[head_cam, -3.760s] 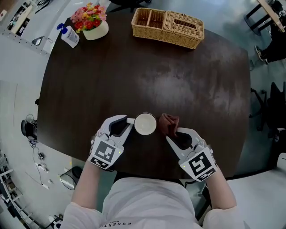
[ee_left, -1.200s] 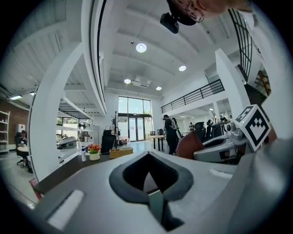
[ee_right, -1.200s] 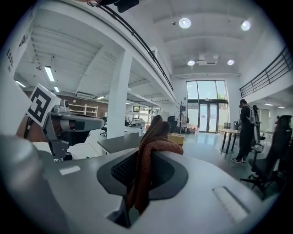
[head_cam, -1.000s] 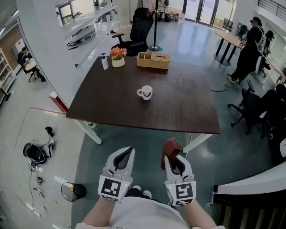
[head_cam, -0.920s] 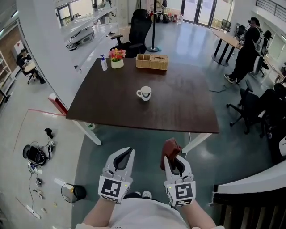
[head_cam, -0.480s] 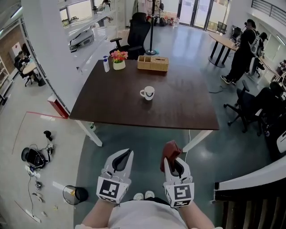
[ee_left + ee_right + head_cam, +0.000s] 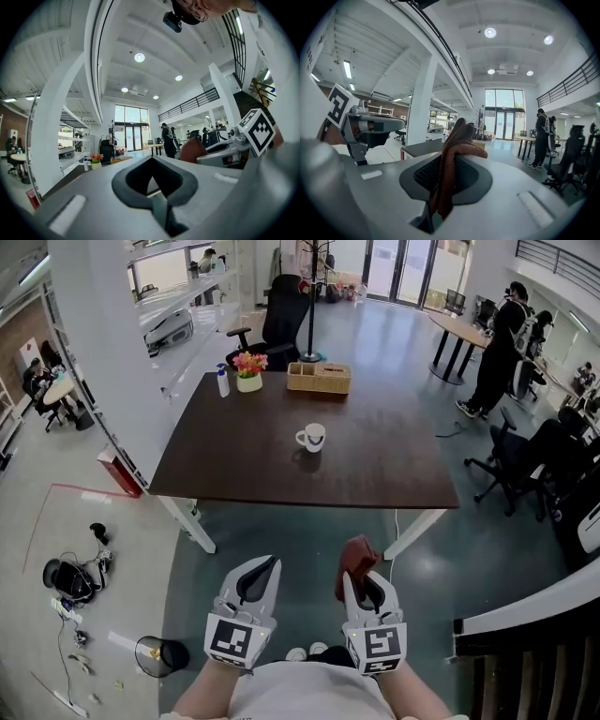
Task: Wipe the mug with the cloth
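Two grippers, one cloth, and the mug [image 7: 311,437] is nowhere near either of them. It's sitting upright around the middle of the desk [image 7: 375,474], a bit toward the near edge, handle pointing at the left edge. I'm standing well back from that near edge with both grippers held low in front of me.

My right gripper [image 7: 354,576] has its jaws clamped tight on the cloth [image 7: 450,159]. The fabric is pinched in a fold between the pads, with a rust-brown wad bunched up past the tips. I reckon that's a decent hold for wiping, since the loose end is what would rub the mug, not the plastic.

My left gripper [image 7: 265,566] has its jaws closed all the way with nothing between them. My guess is it's kept free to steady the mug by the handle.

Basket [image 7: 319,378], flowers [image 7: 248,365] and spray bottle [image 7: 223,381] are along the far edge, well apart from the mug, so nothing's crowding it.
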Action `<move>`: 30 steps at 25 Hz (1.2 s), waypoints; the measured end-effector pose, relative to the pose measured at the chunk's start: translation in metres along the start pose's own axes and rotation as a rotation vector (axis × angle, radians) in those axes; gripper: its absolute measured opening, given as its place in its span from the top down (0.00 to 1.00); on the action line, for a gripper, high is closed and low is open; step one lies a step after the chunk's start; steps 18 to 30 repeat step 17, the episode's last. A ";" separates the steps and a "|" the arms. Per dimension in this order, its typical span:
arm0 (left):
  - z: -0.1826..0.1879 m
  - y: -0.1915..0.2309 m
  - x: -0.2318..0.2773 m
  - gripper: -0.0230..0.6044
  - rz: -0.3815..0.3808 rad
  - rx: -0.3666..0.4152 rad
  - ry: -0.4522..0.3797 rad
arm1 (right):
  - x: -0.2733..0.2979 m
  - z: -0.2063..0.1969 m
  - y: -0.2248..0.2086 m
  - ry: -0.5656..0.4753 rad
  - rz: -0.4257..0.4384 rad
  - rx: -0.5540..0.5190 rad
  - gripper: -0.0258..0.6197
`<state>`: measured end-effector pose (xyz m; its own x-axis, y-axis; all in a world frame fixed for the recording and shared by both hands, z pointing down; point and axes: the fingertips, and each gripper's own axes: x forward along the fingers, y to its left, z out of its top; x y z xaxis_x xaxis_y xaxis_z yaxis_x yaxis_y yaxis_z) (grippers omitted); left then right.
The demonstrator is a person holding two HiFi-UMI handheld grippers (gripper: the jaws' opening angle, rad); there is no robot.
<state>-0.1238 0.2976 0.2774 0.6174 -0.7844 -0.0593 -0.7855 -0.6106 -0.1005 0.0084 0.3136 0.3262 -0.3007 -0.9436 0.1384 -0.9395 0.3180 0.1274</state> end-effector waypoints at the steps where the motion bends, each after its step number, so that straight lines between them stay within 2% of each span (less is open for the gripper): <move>1: -0.001 0.001 -0.001 0.96 0.000 -0.003 0.000 | 0.000 0.000 0.001 0.000 -0.001 0.001 0.84; 7: -0.002 0.007 -0.004 0.96 -0.003 -0.021 0.002 | 0.002 0.000 0.003 0.005 -0.008 0.004 0.84; 12: -0.015 0.012 -0.006 0.96 -0.001 0.009 0.026 | 0.002 -0.002 0.004 0.015 -0.007 0.006 0.84; 30: -0.015 0.011 -0.003 0.96 -0.012 0.006 0.027 | 0.005 0.000 0.003 0.016 -0.005 -0.002 0.84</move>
